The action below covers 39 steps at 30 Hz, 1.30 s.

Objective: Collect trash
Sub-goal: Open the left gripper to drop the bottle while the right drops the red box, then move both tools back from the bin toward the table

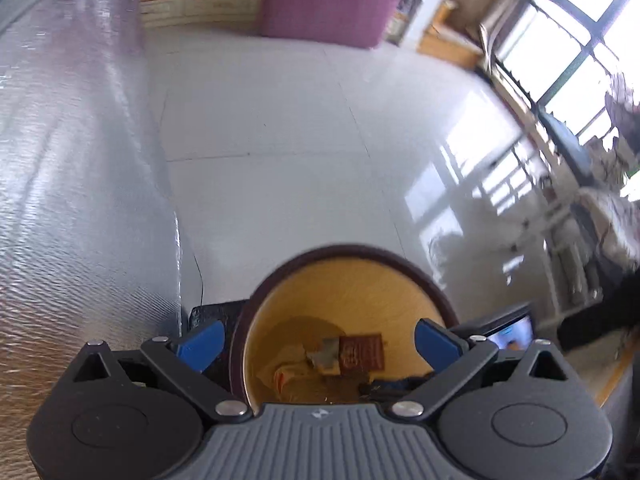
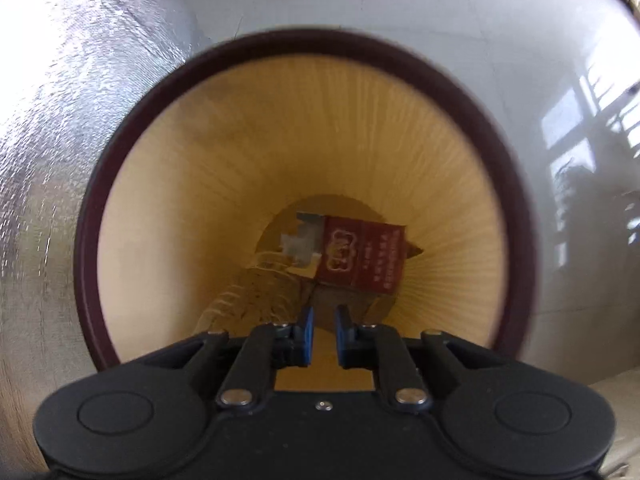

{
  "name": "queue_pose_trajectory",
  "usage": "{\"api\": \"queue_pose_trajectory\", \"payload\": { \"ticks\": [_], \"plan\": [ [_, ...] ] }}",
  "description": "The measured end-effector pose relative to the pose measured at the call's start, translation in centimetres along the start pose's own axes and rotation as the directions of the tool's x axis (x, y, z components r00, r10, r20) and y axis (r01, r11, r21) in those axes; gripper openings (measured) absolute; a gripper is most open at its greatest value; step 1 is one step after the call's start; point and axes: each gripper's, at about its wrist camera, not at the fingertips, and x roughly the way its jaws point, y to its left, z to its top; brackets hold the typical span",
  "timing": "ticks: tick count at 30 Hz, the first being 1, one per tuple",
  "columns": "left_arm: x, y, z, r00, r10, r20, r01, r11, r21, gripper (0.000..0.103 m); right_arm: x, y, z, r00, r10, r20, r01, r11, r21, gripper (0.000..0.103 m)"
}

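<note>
Both grippers hover over the bin (image 2: 516, 184): left gripper (image 1: 316, 340) jaws spread wide, right gripper (image 2: 322, 334) jaws nearly closed, empty; either could knock its rim, tipping out the red pack (image 2: 362, 258).

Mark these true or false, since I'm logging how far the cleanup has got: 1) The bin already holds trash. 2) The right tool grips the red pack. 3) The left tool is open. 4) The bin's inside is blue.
1) True: a red pack and scraps lie at the bottom of the bin.
2) False: the right tool holds nothing; its narrow gap is bare.
3) True: the left tool is spread wide.
4) False: it is yellow.
</note>
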Motion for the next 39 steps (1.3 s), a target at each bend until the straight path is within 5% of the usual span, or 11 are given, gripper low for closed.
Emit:
{"api": "queue_pose_trajectory", "payload": {
  "ticks": [6,9,14,21,29,34,39],
  "plan": [
    [-0.9,0.1,0.2,0.999,-0.044,0.021,0.044,0.999,-0.019,0.100,4.2,0.6,0.2,0.990,-0.120,-0.068,0.114,0.990,-0.088,0.012],
    [-1.0,-0.2,0.0,0.998,-0.056,0.016,0.056,0.998,-0.012,0.100,5.0,0.8,0.8,0.989,-0.149,0.024,0.151,0.985,-0.083,0.012],
    [-1.0,-0.2,-0.2,0.998,-0.059,0.014,0.059,0.998,-0.006,0.100,2.5,1.4,1.8,0.983,0.031,0.180,-0.019,0.997,-0.070,0.012],
    [-0.6,-0.3,-0.5,1.000,-0.031,0.002,0.031,0.999,0.023,0.100,-1.9,0.6,0.6,0.981,0.022,0.191,-0.005,0.996,-0.087,0.014],
    [0.1,-0.5,-1.7,0.999,0.029,-0.026,-0.027,0.997,0.072,0.102,-8.8,-2.7,-2.2,0.959,0.062,0.277,-0.071,0.997,0.025,0.036],
    [0.1,-0.8,-2.7,0.998,0.056,-0.033,-0.052,0.991,0.121,0.103,-12.0,-3.3,-4.5,0.949,0.071,0.307,-0.096,0.993,0.068,0.066],
    [-0.1,-1.0,-3.6,0.996,0.079,-0.029,-0.073,0.986,0.147,0.103,-14.0,-4.2,-6.8,0.945,0.040,0.325,-0.079,0.991,0.106,0.078]
  ]
}}
